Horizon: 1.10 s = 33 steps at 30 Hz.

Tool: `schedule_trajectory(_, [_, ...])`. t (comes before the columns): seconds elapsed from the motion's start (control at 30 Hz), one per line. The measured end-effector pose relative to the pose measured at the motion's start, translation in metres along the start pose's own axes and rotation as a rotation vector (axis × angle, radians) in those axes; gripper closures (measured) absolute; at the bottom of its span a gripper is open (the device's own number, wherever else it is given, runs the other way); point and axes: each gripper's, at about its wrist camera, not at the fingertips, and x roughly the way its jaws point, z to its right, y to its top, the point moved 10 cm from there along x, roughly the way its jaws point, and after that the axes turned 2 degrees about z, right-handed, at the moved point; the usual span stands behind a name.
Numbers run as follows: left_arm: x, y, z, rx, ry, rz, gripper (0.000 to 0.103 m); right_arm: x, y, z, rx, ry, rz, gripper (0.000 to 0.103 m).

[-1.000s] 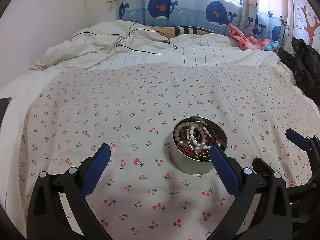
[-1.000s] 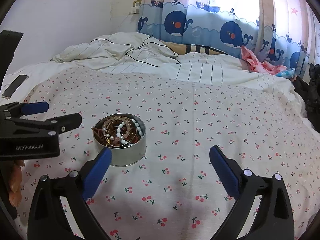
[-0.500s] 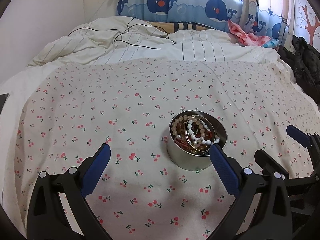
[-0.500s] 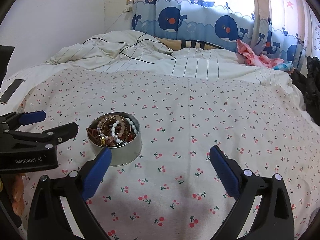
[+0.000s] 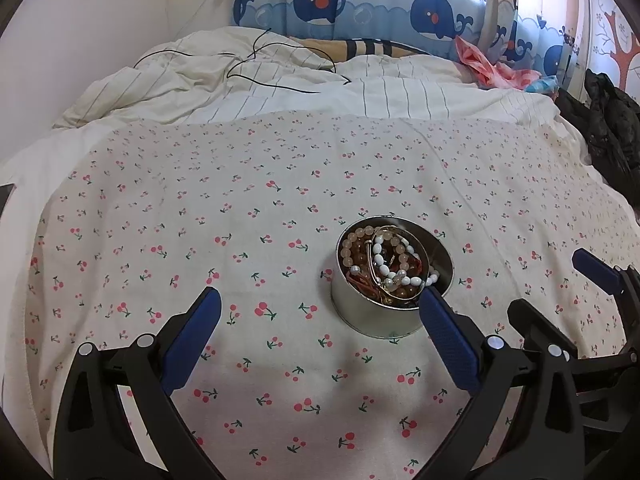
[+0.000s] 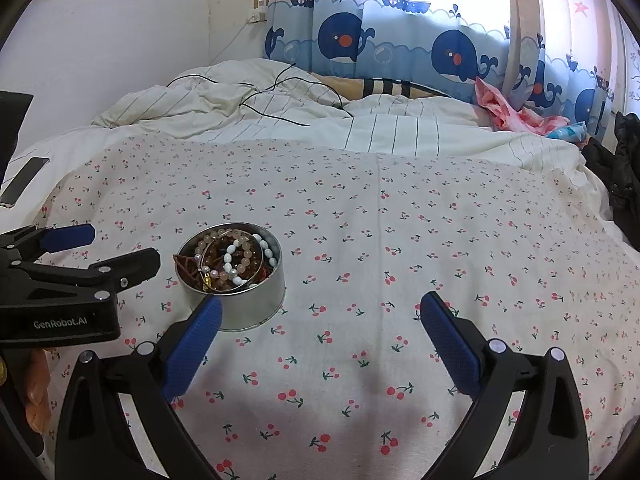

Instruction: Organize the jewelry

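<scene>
**beadnerd:** So how do those bracelets [image 5: 384, 268] handle? They're all heaped in the round metal tin [image 6: 256, 304], which sits on the cherry-print bedspread [image 6: 400, 220], roughly mid-bed and close in front of both tools.

**tinkerer42:** I'd guess light and floppy. Beads on cord have no stiffness, so a strand will sag and swing once it's lifted. The beads look smooth and round, probably slippery between flat pads. I'd pinch across a strand where it arches above the pile, not on a single bead. The thin gold bangle [image 6: 236, 256] is the only rigid piece; take it by the rim. The tin looks light too and sits on soft bedding, so a snagged strand could drag or tip it.

**beadnerd:** What's in the pile, exactly?

**tinkerer42:** Peachy translucent beads, a white oval-bead strand, reddish-brown cord stuff and that bangle, all tangled and filling the tin to about its rim. Nothing lies loose on the spread, which fits either a sorted-away pile or one waiting to be laid out.

**beadnerd:** And the grippers?

**tinkerer42:** The left gripper [image 5: 316, 320] is spread wide with nothing between its blue pads; the tin is just beyond its right finger. The right gripper [image 6: 320, 320] is equally wide and empty, with the tin by its left finger.
</scene>
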Motion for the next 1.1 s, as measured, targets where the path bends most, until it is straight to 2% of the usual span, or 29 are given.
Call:
schedule_trajectory(0.3, [0.0047, -0.0029, -0.0053, -0.028, 0.002, -0.037, 0.008, 0.0006, -0.0018, -0.0002, -0.005, -0.001, -0.008, 0.008])
schedule_trajectory(1.1, [0.0074, -0.0052, -0.0067, -0.005, 0.031, -0.047, 0.008, 0.0037, -0.004, -0.0019, -0.011, 0.004, -0.019, 0.008])
